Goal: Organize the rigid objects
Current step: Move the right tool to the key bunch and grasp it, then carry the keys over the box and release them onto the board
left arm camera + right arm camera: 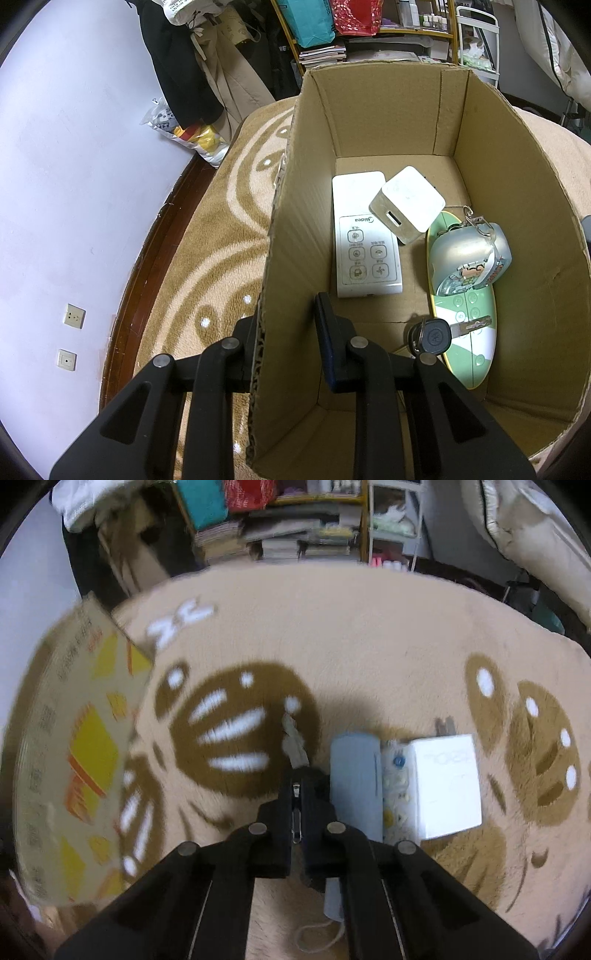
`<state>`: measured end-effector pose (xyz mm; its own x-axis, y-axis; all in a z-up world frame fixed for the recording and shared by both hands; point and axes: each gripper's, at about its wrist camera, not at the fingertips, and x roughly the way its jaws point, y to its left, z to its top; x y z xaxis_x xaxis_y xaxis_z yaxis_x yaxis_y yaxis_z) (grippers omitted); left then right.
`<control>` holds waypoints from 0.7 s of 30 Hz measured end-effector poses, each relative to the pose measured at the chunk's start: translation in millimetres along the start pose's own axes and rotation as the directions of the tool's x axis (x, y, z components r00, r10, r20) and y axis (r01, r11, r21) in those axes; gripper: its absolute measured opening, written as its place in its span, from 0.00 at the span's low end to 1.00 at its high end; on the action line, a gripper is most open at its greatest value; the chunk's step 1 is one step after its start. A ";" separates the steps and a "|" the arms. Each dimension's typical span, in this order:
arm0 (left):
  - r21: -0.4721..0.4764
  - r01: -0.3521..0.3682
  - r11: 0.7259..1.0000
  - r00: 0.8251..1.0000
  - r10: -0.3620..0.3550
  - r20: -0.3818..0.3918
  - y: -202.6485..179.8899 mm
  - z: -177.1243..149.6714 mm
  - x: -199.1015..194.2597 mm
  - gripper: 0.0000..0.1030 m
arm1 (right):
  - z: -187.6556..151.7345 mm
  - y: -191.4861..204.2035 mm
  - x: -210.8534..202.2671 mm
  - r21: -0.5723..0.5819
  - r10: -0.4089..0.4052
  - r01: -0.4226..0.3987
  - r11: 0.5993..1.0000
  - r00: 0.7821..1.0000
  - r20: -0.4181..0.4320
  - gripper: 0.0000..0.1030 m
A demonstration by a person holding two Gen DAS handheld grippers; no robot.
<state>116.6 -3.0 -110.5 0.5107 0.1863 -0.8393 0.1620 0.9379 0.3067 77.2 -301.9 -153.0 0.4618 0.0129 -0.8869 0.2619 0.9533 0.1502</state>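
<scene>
Blurred small pale object beyond right hand-held gripper, unidentifiable

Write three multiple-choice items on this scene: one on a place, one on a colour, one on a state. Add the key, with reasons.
1. Where is the key?
A. in the box
B. on the blanket
C. on a shelf

2. What colour is the charger?
A. black
B. white
C. red

3. What is the left tool doing?
A. hanging open
B. gripping the box wall
C. holding the key

Key:
1 A, the key lies on the box floor, near the front.
2 B, the cube is white on every side in view.
3 B, its fingers stand one on each side of the cardboard wall.
</scene>
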 end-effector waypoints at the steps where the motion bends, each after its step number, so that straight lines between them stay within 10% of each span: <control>1: -0.001 0.001 1.000 1.000 -0.001 0.000 -0.1 0.0 0.0 0.23 | 1.2 1.2 -5.1 0.008 0.010 -0.010 1.000 1.000 0.026 0.05; 11: 0.001 -0.002 1.000 1.000 0.002 0.000 -0.4 -0.1 -0.2 0.23 | 15.2 23.7 -52.3 0.014 0.125 -0.131 0.991 0.971 0.205 0.05; 21: 0.004 -0.005 1.000 1.000 0.005 0.001 -2.9 -1.7 0.2 0.23 | 28.7 60.5 -125.9 -0.080 0.251 -0.239 0.968 0.877 0.409 0.05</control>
<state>114.8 -5.2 -112.4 0.5126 0.1909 -0.8371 0.1624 0.9358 0.3129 59.2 -254.5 -19.7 0.8173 0.1275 -0.5619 0.0746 0.9436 0.3226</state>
